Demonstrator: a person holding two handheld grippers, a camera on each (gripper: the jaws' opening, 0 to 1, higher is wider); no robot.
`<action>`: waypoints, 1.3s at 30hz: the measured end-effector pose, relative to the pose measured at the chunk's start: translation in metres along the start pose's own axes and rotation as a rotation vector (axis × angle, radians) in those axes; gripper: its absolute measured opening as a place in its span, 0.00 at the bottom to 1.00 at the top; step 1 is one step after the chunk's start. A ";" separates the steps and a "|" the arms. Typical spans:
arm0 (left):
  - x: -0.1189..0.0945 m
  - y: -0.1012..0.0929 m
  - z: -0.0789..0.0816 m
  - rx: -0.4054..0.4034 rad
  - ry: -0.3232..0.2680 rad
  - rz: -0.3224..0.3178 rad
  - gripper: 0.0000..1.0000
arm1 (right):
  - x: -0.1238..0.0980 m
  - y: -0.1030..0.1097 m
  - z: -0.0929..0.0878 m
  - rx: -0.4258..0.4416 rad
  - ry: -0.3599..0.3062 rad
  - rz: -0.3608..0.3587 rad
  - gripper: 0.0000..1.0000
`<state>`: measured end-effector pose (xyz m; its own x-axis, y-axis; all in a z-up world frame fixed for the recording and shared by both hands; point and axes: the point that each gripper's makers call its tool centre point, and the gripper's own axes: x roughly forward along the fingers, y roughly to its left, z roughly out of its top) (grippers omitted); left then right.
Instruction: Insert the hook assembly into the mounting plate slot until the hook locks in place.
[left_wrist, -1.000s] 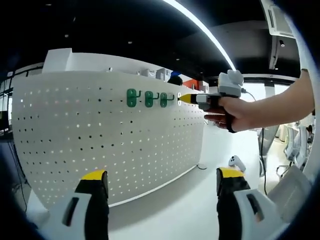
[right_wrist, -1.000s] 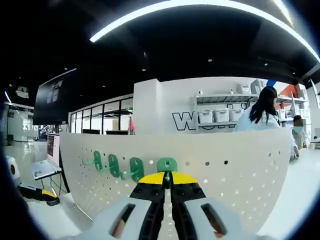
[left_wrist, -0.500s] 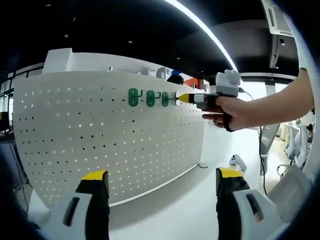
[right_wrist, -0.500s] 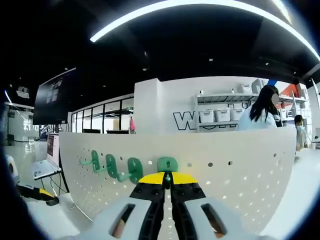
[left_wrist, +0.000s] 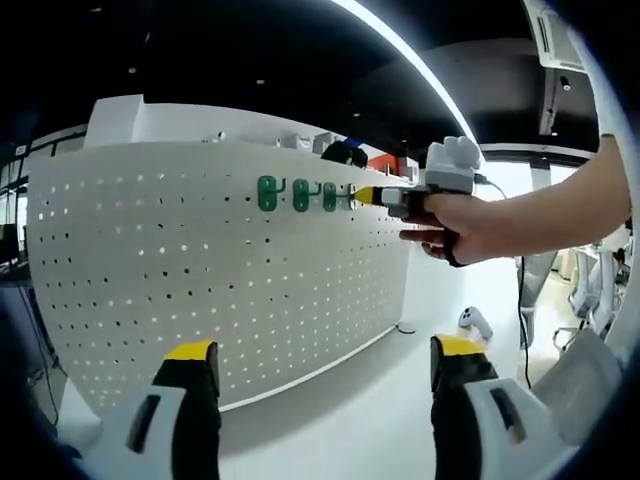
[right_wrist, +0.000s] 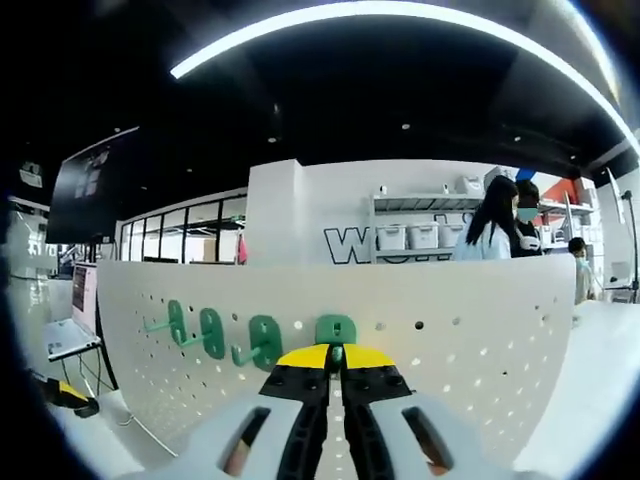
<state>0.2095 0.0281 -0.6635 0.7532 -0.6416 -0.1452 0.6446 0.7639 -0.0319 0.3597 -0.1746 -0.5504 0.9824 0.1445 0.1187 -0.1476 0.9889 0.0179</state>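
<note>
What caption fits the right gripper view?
Right gripper shut on a green hook at the white pegboard.

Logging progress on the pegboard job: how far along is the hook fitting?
Done: three green hooks already hang in a row on the white pegboard. In hand: the right claw, shut on a fourth green hook, holds it at the board. Left: seating it until it locks. The left claw hangs open, idle.

Open-plan office-lab: shelves of bins (right_wrist: 420, 235), laptop (right_wrist: 68, 335), glass partitions (right_wrist: 180, 235).
</note>
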 end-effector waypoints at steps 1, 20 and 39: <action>-0.001 0.000 0.000 0.001 0.000 0.001 0.89 | -0.001 0.000 0.000 -0.007 0.000 -0.001 0.01; -0.003 0.001 -0.004 -0.010 0.003 0.004 0.86 | 0.006 -0.006 -0.003 -0.069 -0.019 0.008 0.01; -0.005 0.002 -0.007 -0.014 0.010 0.009 0.86 | -0.010 -0.004 -0.014 -0.074 0.038 0.107 0.29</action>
<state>0.2063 0.0328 -0.6696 0.7577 -0.6339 -0.1553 0.6356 0.7707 -0.0446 0.3524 -0.1790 -0.5654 0.9654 0.2488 0.0786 -0.2439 0.9675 -0.0662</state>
